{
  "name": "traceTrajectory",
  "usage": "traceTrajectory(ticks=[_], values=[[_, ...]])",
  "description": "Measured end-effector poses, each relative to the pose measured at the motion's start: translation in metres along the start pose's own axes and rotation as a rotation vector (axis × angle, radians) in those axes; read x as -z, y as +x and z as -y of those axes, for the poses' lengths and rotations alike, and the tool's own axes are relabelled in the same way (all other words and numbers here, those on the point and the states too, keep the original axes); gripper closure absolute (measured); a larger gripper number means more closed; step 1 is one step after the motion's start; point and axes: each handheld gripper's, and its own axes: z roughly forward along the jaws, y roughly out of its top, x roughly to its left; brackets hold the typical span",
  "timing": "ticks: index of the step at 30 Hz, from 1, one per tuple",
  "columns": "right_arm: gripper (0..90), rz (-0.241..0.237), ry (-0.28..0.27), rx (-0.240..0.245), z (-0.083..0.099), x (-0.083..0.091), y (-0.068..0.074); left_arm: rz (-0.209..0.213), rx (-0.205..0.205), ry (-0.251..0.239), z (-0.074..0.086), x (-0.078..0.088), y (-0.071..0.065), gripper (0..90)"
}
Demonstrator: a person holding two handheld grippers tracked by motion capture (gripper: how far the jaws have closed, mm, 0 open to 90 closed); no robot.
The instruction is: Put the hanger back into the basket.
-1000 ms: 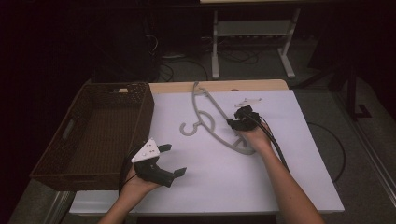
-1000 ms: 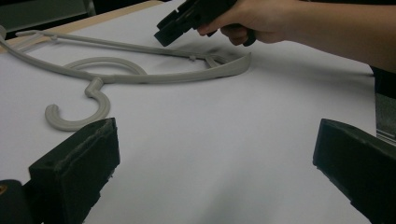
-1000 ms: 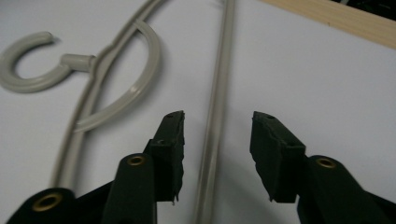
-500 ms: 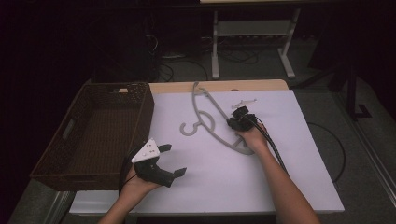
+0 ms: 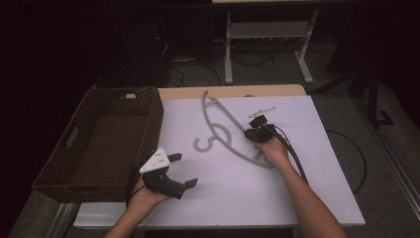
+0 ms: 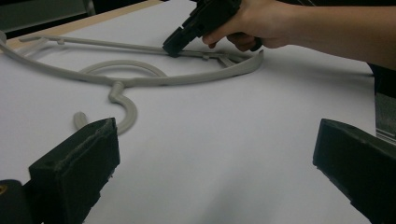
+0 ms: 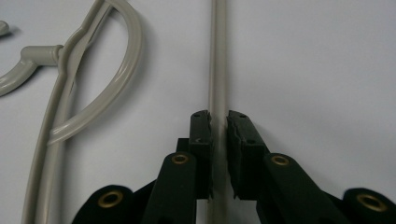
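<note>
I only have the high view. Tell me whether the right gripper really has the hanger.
Observer: Yes. In the right gripper view the right gripper is shut on the straight bar of the hanger, which runs between its fingers; they have just been closing.
Operator: Report whether the hanger is off the table.
Observer: In the left gripper view its hook and curved arm lie flat on the white sheet.
Operator: Give me the left gripper's state.
Observer: The left gripper is open, its fingers wide apart with bare sheet between them, short of the hook.
</note>
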Motion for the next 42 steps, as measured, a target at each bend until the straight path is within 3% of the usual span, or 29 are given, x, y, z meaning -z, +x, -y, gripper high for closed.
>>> traceTrajectory(ticks=[12, 20, 25, 30, 33, 37, 42], values=[[80.1, -0.059, 0.048, 0.032, 0.027, 0.033, 0.018, -0.001, -0.001, 0.001, 0.0, 0.0, -0.001, 0.2], [79.9, -0.073, 0.065, 0.052, 0.041, 0.042, 0.025, 0.002, -0.005, 0.002, 0.0, -0.001, -0.002, 0.2], [72.3, -0.082, 0.046, 0.059, 0.039, 0.047, 0.023, 0.005, -0.007, 0.002, 0.0, -0.001, -0.002, 0.2], [64.3, -0.154, -0.02, 0.091, 0.038, 0.064, 0.029, 0.007, -0.003, -0.002, 0.0, -0.002, -0.002, 0.2], [63.2, -0.215, -0.022, 0.131, 0.043, 0.073, 0.041, 0.007, -0.005, 0.002, 0.0, -0.002, -0.002, 0.2], [63.6, -0.282, 0.001, 0.183, 0.053, 0.076, 0.059, 0.008, -0.005, 0.001, 0.0, -0.003, -0.003, 0.2], [64.7, -0.3, 0.04, 0.224, 0.058, 0.068, 0.071, 0.009, -0.006, 0.003, 0.0, -0.004, -0.003, 0.2]])
